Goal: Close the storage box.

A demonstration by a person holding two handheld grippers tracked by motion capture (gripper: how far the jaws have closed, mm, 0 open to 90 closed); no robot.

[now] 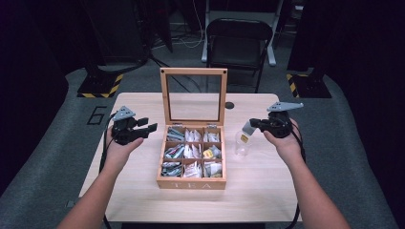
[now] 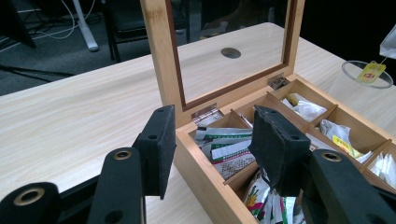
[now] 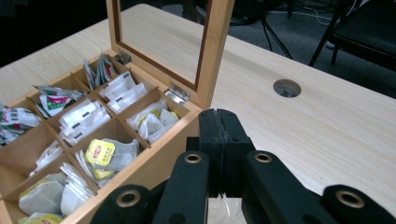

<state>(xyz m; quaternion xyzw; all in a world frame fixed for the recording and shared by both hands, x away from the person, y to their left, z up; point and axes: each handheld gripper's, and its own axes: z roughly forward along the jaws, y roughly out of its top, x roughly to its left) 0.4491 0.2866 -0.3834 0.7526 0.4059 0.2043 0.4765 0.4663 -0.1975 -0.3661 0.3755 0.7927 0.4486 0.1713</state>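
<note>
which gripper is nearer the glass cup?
Right. The right gripper hangs just above the glass cup, its fingers pinching a tea bag. The left gripper is across the tea box, fingers apart and empty.

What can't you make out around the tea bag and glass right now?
Right tongs, right gripper view: shut pads hide what they pinch.
Tea bag, left gripper view: cut off by the right edge.
Glass, high view: too small to tell whether it holds liquid.
Left tongs, left gripper view: pads cover part of the tea box.
</note>
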